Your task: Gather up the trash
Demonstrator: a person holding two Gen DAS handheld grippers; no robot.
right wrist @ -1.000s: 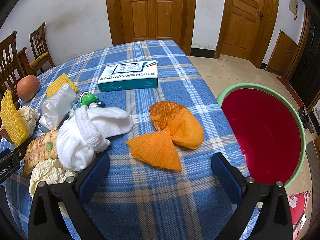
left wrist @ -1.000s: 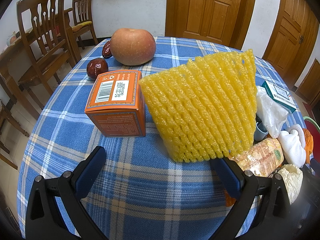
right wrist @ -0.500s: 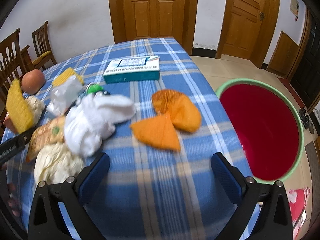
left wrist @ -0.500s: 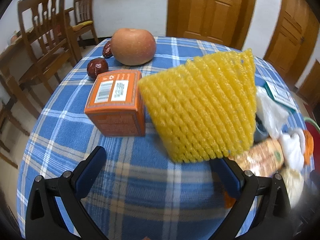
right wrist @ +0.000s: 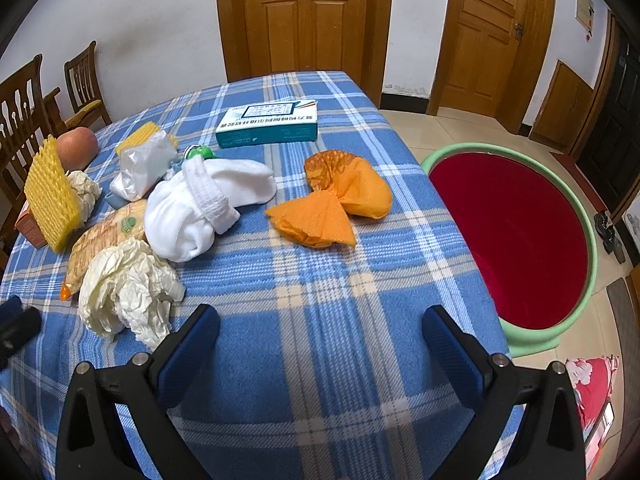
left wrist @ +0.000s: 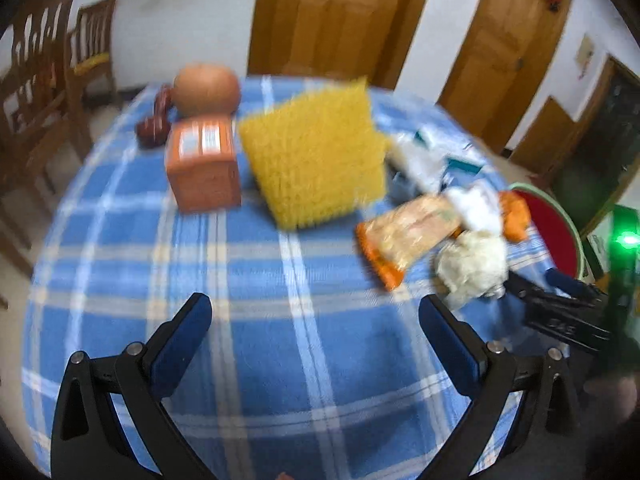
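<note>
Both grippers hover over the blue plaid tablecloth (right wrist: 320, 320) with nothing in them, so the collecting step looks not yet begun. The left gripper (left wrist: 316, 320) has its jaws spread wide over bare cloth, and the right gripper (right wrist: 320, 328) is equally wide and empty.

The trash lies scattered across the table. Nearest the right gripper is a crumpled cream paper wad (right wrist: 128, 288), just ahead and to the left of its left finger; it seems the likeliest first pick. The next move calls for lowering the jaws around that wad, closing gently since it will crush, then carrying it over the table edge to the red basin with the green rim (right wrist: 512, 240), which stands on the floor to the right, close beside the table.

Counted in the right wrist view:
- two crumpled paper wads, the second (right wrist: 86, 190) behind the yellow foam net (right wrist: 50, 200)
- two yellow foam nets, the other (right wrist: 140, 138) farther back
- one orange paper pair (right wrist: 332, 204)
- one snack wrapper (right wrist: 108, 236)
- one clear plastic bag (right wrist: 144, 168)
- one white sock bundle (right wrist: 200, 208)
- one teal box (right wrist: 268, 124)
- one apple (right wrist: 76, 148)
- one orange carton (left wrist: 202, 168)
</note>
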